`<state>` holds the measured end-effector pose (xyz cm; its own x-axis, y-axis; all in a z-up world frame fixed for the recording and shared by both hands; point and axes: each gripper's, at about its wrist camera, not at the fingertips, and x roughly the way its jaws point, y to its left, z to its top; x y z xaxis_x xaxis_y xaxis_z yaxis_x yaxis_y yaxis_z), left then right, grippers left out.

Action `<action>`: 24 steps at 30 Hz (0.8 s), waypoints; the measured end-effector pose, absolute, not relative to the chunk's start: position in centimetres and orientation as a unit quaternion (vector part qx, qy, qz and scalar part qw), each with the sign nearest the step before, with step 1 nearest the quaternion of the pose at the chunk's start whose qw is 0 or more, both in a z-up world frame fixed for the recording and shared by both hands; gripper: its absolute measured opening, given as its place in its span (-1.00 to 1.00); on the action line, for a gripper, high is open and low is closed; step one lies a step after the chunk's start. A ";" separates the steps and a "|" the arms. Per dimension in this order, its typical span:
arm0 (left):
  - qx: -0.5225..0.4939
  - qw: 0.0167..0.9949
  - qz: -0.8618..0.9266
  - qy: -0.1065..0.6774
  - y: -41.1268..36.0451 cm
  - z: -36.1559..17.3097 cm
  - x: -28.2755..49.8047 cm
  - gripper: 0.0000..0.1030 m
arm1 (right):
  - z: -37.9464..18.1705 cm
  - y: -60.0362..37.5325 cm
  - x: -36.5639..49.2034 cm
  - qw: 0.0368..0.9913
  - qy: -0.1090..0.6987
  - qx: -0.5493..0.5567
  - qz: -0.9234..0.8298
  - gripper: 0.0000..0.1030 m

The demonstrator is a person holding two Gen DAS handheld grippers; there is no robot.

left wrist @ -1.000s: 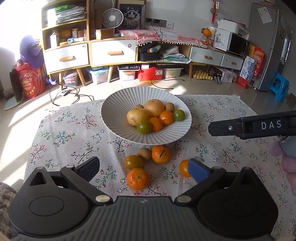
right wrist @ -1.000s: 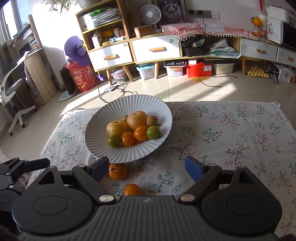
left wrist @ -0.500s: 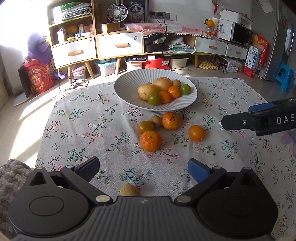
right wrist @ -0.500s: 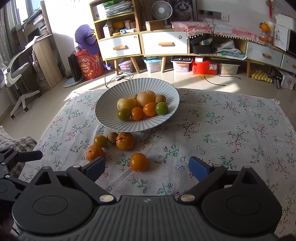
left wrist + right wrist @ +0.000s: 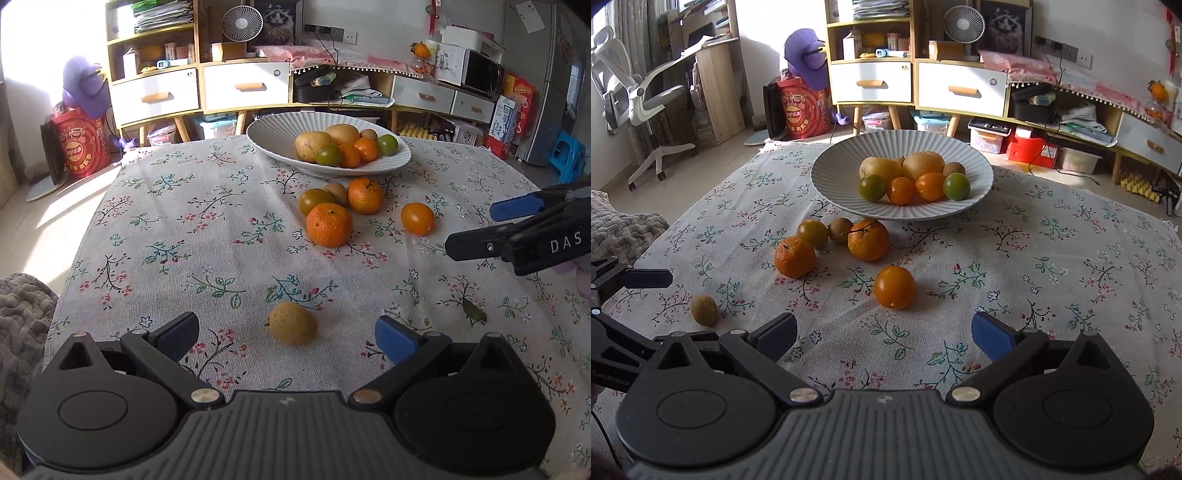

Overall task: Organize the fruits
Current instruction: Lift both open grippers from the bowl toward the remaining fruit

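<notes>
Now I see the floral cloth [image 5: 192, 229] running bare and wide on its left side up to the hem. Its far edge carries the white bowl [image 5: 827, 177] of fruit, with five loose fruits just before it. My right tongs [image 5: 884, 334], whose jaws have just been opening, gape empty behind the smooth orange [image 5: 894, 287]. My left tongs [image 5: 287, 334] stand apart, flanking the kiwi [image 5: 293, 323] without touching.
</notes>
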<state>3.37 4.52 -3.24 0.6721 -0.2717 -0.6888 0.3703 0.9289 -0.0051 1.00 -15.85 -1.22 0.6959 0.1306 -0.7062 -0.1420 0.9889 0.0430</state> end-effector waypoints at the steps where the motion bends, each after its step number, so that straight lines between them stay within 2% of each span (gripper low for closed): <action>1: 0.069 0.912 -0.176 0.363 4.5 -3.4 3.3 0.82 | -1.5 -15.8 1.1 0.920 0.385 -0.007 0.073 0.96; 11: 0.073 0.913 -0.176 0.362 4.4 -4.3 2.7 0.79 | -3.9 -15.1 2.0 0.912 0.404 -0.034 0.066 0.97; 19: 0.071 0.907 -0.190 0.368 4.0 -3.9 2.8 0.36 | -4.1 -14.5 2.2 0.917 0.391 -0.051 0.058 0.99; 24: 0.057 0.909 -0.182 0.371 4.3 -3.6 3.0 0.14 | -3.9 -14.6 2.7 0.919 0.387 -0.047 0.056 0.88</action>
